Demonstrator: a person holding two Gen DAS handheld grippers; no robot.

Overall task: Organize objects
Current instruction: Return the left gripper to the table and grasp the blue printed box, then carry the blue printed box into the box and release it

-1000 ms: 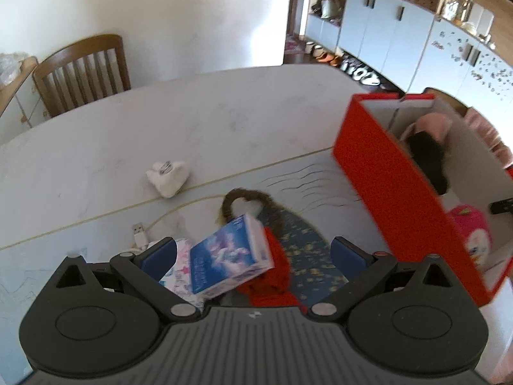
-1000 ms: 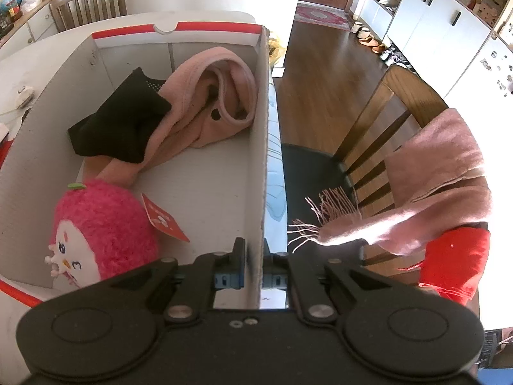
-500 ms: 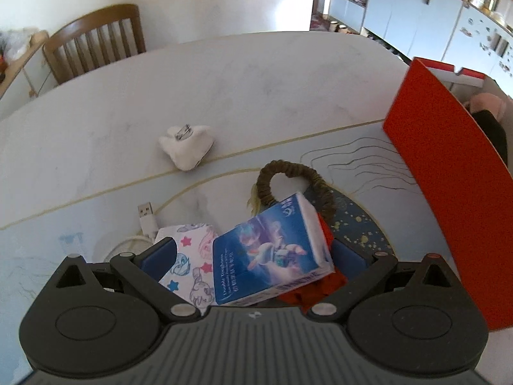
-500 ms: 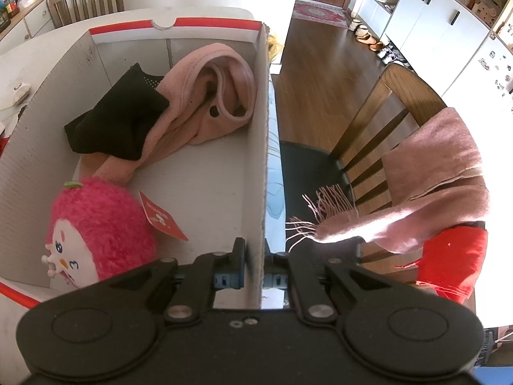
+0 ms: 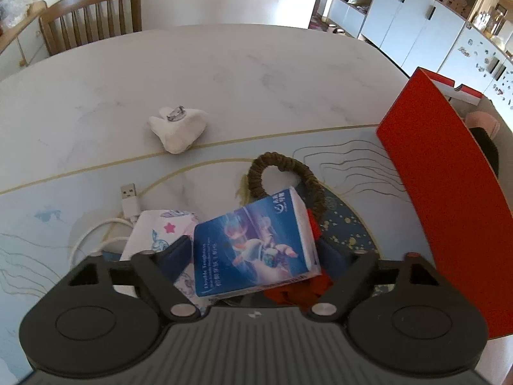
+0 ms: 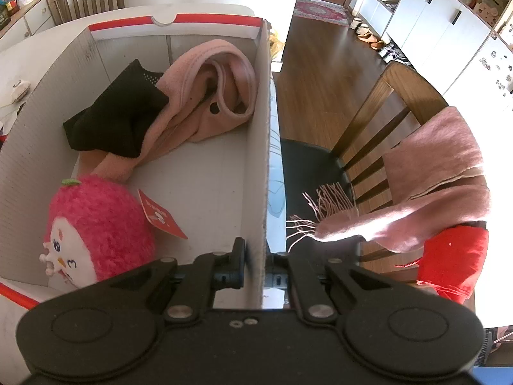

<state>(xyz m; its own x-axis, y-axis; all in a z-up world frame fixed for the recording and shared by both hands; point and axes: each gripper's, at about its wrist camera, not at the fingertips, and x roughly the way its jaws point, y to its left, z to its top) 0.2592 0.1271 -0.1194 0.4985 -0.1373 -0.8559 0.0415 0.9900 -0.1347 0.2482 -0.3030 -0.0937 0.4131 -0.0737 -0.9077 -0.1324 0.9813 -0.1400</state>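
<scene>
Left gripper (image 5: 256, 250) closing around glossy blue tissue pack (image 5: 253, 243); pads flank it, contact unclear. Pack rectangular, tilted atop soft pile near table's (image 5: 224, 73) front edge: star-print cloth (image 5: 160, 231), red fabric (image 5: 298, 292), braided brown ring (image 5: 288, 166). White USB cable (image 5: 130, 199) beside pile. Lumpy white plush (image 5: 178, 128) mid-table. Right gripper (image 6: 255, 266) pinches corrugated cardboard wall of red-and-white box (image 6: 263, 147); inside, fuzzy pink plush (image 6: 102, 227), pink fleece (image 6: 221, 93), black knit (image 6: 118, 118).

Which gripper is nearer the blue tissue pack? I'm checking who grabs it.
Left. The left gripper straddles the blue tissue pack, jaws closing; the right gripper clamps the box wall.
</scene>
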